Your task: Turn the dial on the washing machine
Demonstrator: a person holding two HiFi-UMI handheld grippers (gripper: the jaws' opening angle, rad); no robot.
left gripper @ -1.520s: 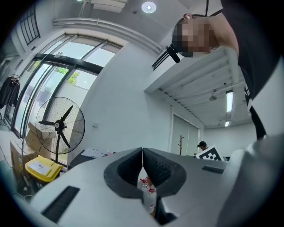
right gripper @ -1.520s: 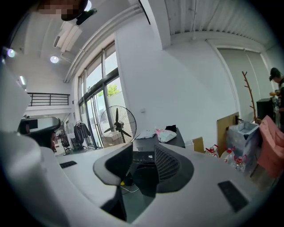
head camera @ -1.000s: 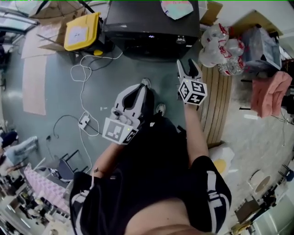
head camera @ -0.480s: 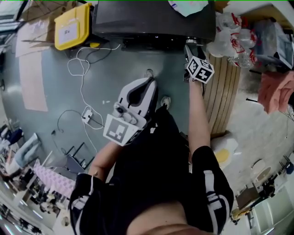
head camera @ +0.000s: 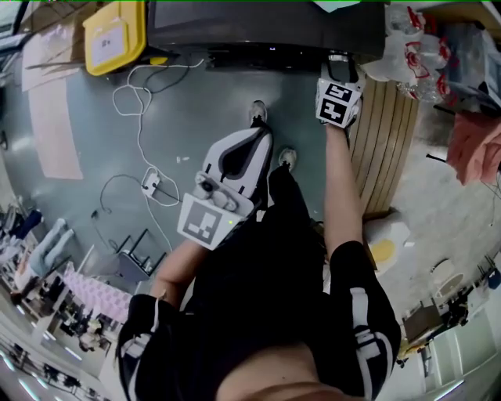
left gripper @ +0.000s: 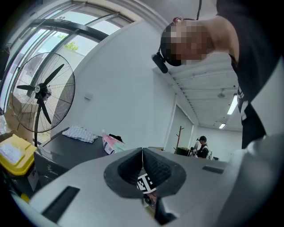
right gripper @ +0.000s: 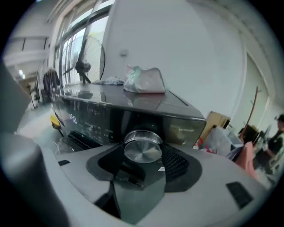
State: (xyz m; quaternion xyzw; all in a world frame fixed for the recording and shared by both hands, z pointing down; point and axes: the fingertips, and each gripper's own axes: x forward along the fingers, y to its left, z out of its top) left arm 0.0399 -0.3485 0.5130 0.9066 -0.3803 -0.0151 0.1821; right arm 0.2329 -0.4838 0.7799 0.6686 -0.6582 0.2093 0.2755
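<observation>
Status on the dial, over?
Right tool at the washing machine, jaws closing, dial between them, not yet clamped. Left tool shut, empty, clear of the machine. Nothing blocking the dial.

Nothing can be read with certainty. In the right gripper view, the washing machine carries a short line of pale lettering right of its dial and lit figures at the panel's left, both too blurred to make out. At the upper left of the head view, the white label on the yellow box is too small to read.
</observation>
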